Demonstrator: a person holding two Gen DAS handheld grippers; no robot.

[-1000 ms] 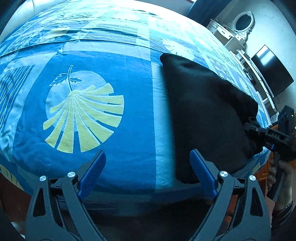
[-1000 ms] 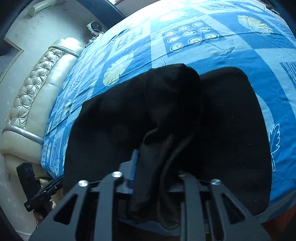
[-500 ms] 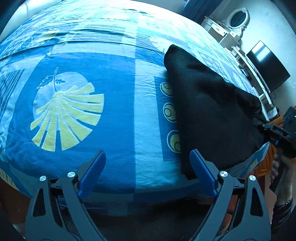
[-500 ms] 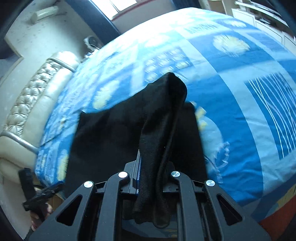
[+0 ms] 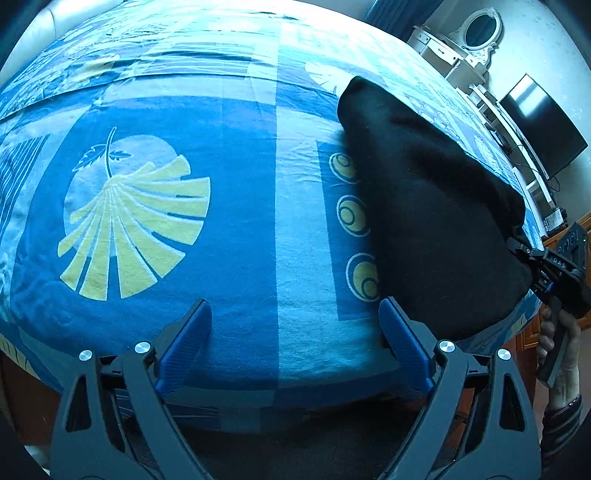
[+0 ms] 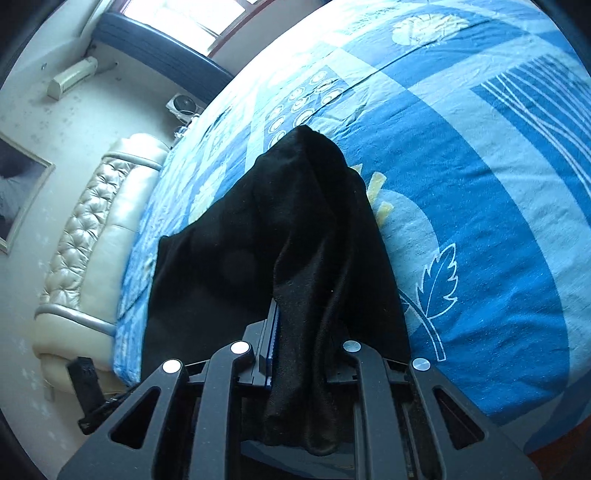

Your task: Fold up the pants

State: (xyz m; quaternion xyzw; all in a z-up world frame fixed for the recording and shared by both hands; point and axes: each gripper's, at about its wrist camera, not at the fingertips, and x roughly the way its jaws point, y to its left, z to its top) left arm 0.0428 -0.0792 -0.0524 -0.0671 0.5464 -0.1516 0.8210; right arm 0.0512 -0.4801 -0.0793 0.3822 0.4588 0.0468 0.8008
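The black pants [image 5: 424, 206] lie on the right side of the bed, folded into a long dark slab. At their near right corner my right gripper [image 5: 532, 266] is shut on a bunch of the cloth, held by a hand [image 5: 557, 354]. In the right wrist view the pants [image 6: 236, 251] rise in a ridge to my right gripper [image 6: 295, 332], and a flap of fabric hangs down between the jaws, hiding the fingertips. My left gripper [image 5: 293, 343] stands open over the bed's near edge, left of the pants, with nothing between its blue pads [image 5: 184, 343].
The blue patterned bedsheet [image 5: 229, 147] covers the whole bed. A cream tufted headboard [image 6: 92, 229] stands at one end. A dark TV [image 5: 543, 129] and a white dresser with an oval mirror [image 5: 480, 26] line the wall beyond the bed.
The right gripper has pulled the pants sideways across the bed, away from the left gripper; several circle motifs on the sheet are now uncovered. The left gripper stays open in place.
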